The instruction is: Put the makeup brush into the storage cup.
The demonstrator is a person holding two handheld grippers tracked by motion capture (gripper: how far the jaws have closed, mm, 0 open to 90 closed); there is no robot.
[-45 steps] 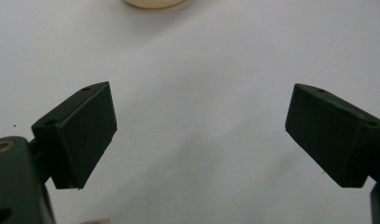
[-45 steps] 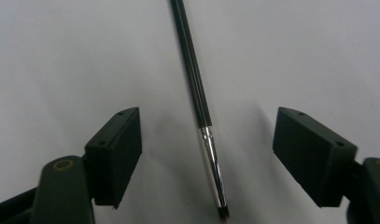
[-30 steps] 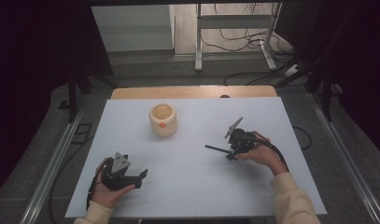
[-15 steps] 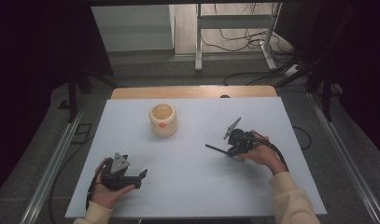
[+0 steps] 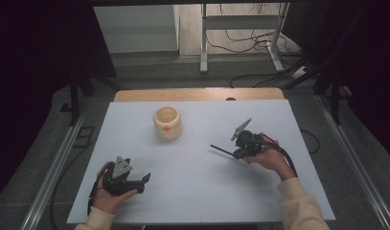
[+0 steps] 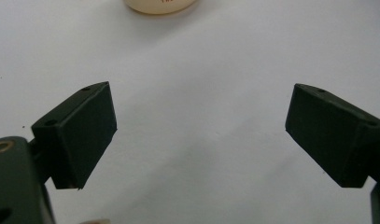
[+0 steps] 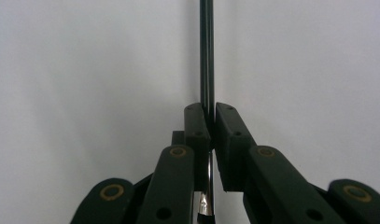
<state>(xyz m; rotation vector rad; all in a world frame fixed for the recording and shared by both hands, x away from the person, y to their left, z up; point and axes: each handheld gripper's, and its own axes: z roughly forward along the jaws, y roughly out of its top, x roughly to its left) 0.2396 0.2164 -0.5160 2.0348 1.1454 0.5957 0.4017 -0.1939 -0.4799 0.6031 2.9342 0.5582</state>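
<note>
A thin black stick (image 5: 221, 150) with a silver ferrule, like a brush handle, lies low over the white table (image 5: 192, 191) at the right. My right gripper (image 5: 238, 152) is shut on it. In the right gripper view the stick (image 7: 206, 56) runs straight ahead from between the closed pads of my right gripper (image 7: 210, 112). A cream cup (image 5: 167, 122) with an orange mark stands upright at the middle back. My left gripper (image 5: 143, 179) rests near the front left, open and holding nothing. In the left gripper view my left gripper (image 6: 201, 116) points toward the cup (image 6: 159, 4).
A wooden strip (image 5: 197, 94) borders the table's far edge. Metal rails run along both sides on the floor. Cables and a metal stand's legs (image 5: 240, 43) lie beyond the table.
</note>
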